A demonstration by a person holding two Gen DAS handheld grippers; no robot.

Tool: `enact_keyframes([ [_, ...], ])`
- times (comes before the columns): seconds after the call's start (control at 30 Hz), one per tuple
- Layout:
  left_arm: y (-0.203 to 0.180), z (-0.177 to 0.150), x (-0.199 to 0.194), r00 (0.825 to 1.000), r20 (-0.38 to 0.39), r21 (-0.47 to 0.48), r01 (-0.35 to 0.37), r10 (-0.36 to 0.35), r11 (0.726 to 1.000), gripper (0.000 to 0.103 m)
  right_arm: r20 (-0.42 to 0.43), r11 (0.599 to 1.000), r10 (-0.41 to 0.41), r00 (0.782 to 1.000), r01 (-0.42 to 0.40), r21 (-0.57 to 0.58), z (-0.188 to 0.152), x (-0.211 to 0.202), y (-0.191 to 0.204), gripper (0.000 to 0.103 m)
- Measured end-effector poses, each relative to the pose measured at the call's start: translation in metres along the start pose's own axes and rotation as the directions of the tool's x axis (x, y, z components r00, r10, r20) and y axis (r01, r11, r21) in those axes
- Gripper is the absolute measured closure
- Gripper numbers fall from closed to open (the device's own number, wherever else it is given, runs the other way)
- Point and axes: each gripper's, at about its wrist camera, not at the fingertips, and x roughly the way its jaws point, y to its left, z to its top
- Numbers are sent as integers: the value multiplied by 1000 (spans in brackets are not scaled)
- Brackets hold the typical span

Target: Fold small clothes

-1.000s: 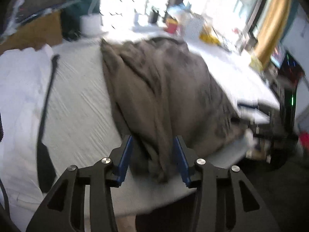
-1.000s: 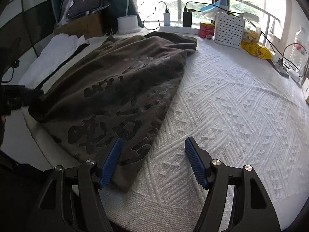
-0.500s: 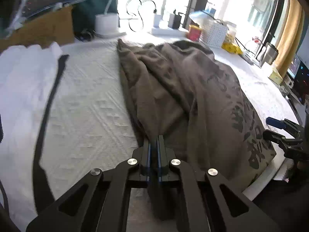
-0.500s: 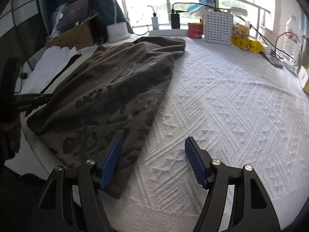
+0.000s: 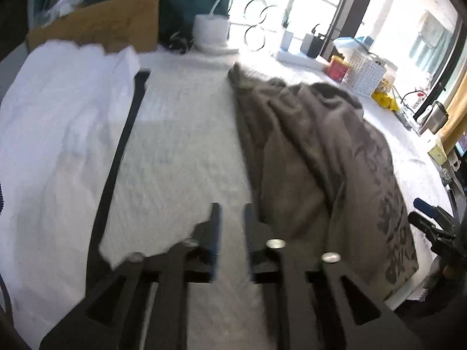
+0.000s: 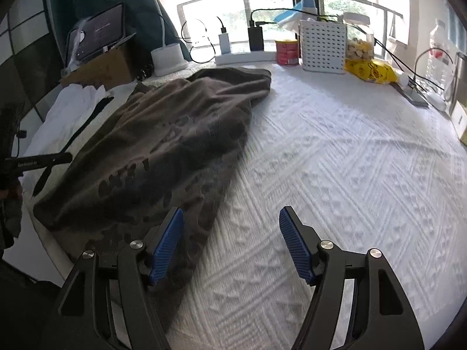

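A brown garment [image 5: 306,160] with a dark print lies crumpled on the white bedspread [image 5: 181,160]. My left gripper [image 5: 230,224] hangs just left of the garment's near edge. Its jaws are opening, a narrow gap apart, with only bedspread showing between them. In the right wrist view the same garment [image 6: 163,145] spreads to the left, and my right gripper [image 6: 230,245] stands wide open at its near right corner. Its left finger is over the cloth and its right finger over the bedspread [image 6: 335,160]. Nothing is gripped by either one.
A white garment [image 5: 58,131] with a black strap [image 5: 116,160] lies at the left. Along the back stand a cardboard box [image 6: 99,67], a white lamp base [image 6: 167,58], a red can [image 6: 287,52], a white basket [image 6: 322,45] and a yellow bag [image 6: 369,71]. The bed's edge is close below.
The left jaws shut at the garment's near edge, then parted again, and the gripper moved left off the cloth. The right gripper stayed wide open and shifted slightly.
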Motion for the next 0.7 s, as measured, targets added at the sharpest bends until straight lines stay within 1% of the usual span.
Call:
enact_keyframes([
  [0.03, -3, 6, 0, 1000, 13, 7, 9, -9, 1000, 62, 1, 1000, 2, 1000, -2, 1, 3, 2, 0, 31],
  [0.07, -6, 11, 1, 999, 27, 14, 16, -17, 1000, 58, 2, 1000, 2, 1000, -2, 2, 6, 3, -1, 31],
  [0.13, -12, 25, 6, 998, 50, 44, 25, -27, 999, 58, 4, 1000, 1, 1000, -1, 6, 11, 6, -4, 31],
  [0.2, -15, 37, 12, 997, 75, 73, 17, -23, 997, 58, 6, 1000, -2, 1000, 2, 12, 16, 9, -7, 31],
  [0.3, -17, 57, 29, 997, 79, 97, 12, -19, 995, 58, 7, 1000, -10, 1000, 10, 22, 24, 12, -15, 31],
  [0.47, -15, 82, 60, 998, 50, 108, 18, -24, 994, 58, 5, 999, -24, 1000, 24, 42, 38, 22, -27, 31],
  [0.6, -12, 91, 80, 999, 21, 105, 32, -35, 994, 58, -5, 999, -24, 1000, 24, 45, 48, 33, -33, 31],
  [0.63, -12, 92, 85, 999, 11, 113, 40, -41, 993, 60, -6, 999, -22, 1000, 22, 45, 50, 36, -33, 31],
  [0.7, -14, 91, 93, 999, -6, 142, 51, -50, 989, 98, -8, 999, -15, 1000, 15, 40, 55, 41, -33, 31],
])
